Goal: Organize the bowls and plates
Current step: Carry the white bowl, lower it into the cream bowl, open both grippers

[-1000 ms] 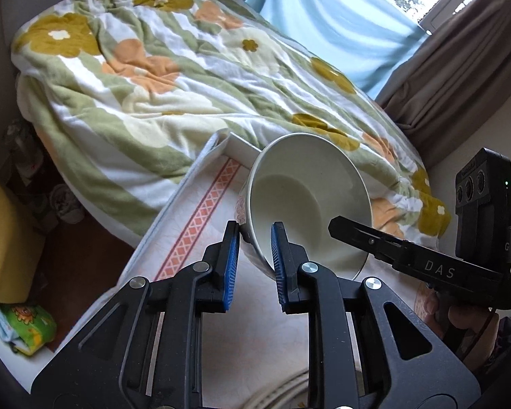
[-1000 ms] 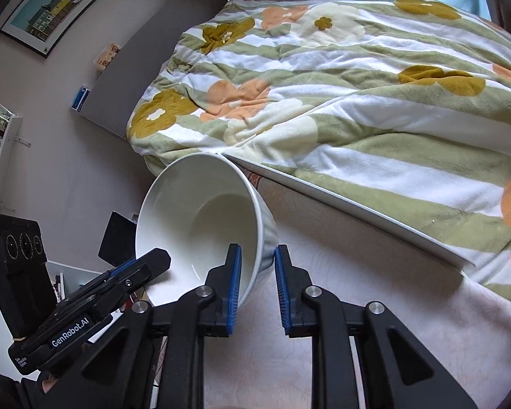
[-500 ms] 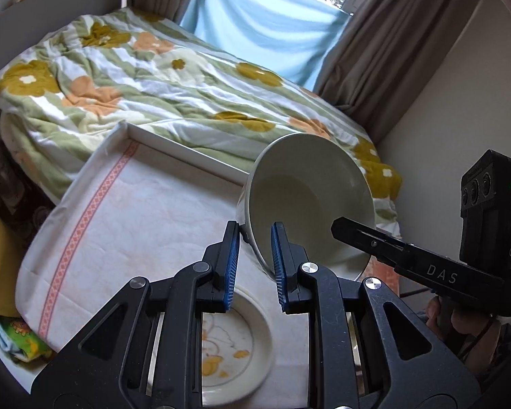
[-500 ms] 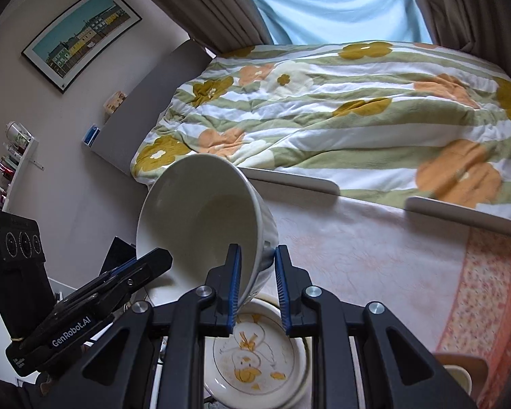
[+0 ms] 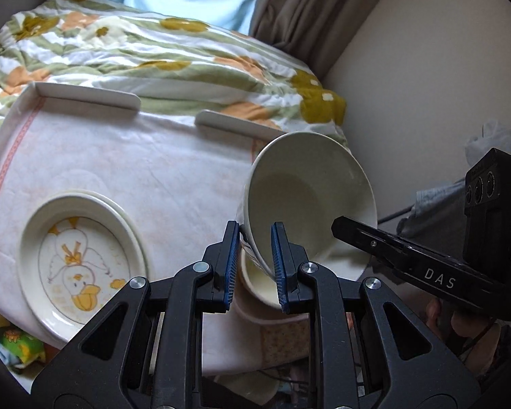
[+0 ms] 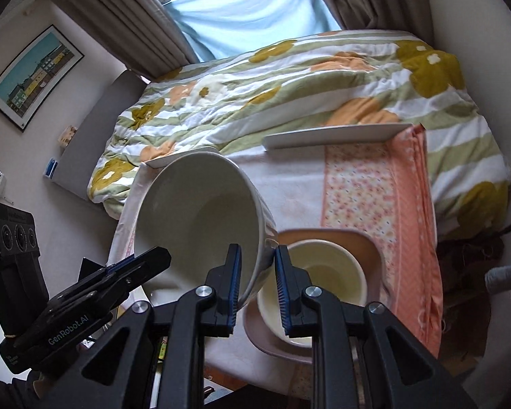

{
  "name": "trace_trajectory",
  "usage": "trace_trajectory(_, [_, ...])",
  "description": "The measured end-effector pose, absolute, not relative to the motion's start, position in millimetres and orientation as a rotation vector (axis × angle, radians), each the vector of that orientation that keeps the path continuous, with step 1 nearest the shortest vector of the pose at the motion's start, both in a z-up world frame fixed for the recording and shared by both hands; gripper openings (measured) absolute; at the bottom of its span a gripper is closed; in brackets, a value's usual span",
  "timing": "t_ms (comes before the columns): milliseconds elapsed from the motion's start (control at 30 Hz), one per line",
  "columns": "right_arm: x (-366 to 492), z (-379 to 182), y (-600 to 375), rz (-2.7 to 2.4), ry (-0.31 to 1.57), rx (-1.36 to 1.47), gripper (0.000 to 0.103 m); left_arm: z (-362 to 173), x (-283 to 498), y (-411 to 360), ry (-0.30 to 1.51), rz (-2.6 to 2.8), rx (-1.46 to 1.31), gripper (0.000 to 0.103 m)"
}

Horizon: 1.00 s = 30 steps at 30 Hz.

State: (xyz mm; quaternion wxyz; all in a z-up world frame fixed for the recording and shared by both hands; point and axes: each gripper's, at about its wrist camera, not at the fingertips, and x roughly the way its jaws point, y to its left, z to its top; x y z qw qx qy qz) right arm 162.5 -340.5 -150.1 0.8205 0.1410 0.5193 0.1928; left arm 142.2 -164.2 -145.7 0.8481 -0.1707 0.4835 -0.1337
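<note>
A large cream bowl [image 5: 306, 197] hangs tilted above the cloth-covered table, held by its rim from both sides. My left gripper [image 5: 253, 266] is shut on its near-left rim. My right gripper [image 6: 257, 281] is shut on the opposite rim of the same bowl [image 6: 201, 218]. Under the bowl's lower edge a smaller cream bowl [image 6: 327, 276] sits on a pale pink plate [image 6: 368, 252]; in the left wrist view only part of that small bowl [image 5: 259, 283] shows. A stack of duck-printed plates [image 5: 81, 266] lies at the table's left.
The white cloth [image 5: 160, 170] covers the table; an orange floral runner [image 6: 374, 197] lies along its right side. White raised rails [image 5: 85, 97] edge the far side. A flowered quilt [image 6: 289, 81] covers the bed beyond. A wall [image 5: 426, 85] stands to the right.
Both grippers have carried the large bowl sideways across the table, from the bare far-left corner past the duck plates to above the small bowl on the pink plate. Both grips stayed shut.
</note>
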Motion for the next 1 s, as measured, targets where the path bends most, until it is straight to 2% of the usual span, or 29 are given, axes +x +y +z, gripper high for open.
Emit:
trace_trajectory(467, [140.0, -215.3, -378.7, 0.256, 1.218, 0.39, 0.018, -201.3, 155.3, -209.8, 1.2, -0.343, -0.203, 0.017])
trace_trajectory(1000, [142.3, -228.3, -374.5, 0.205, 1.232, 0.319, 0.018, -219.5, 164.9, -236.0, 1.223, -0.322, 0.032, 0.017])
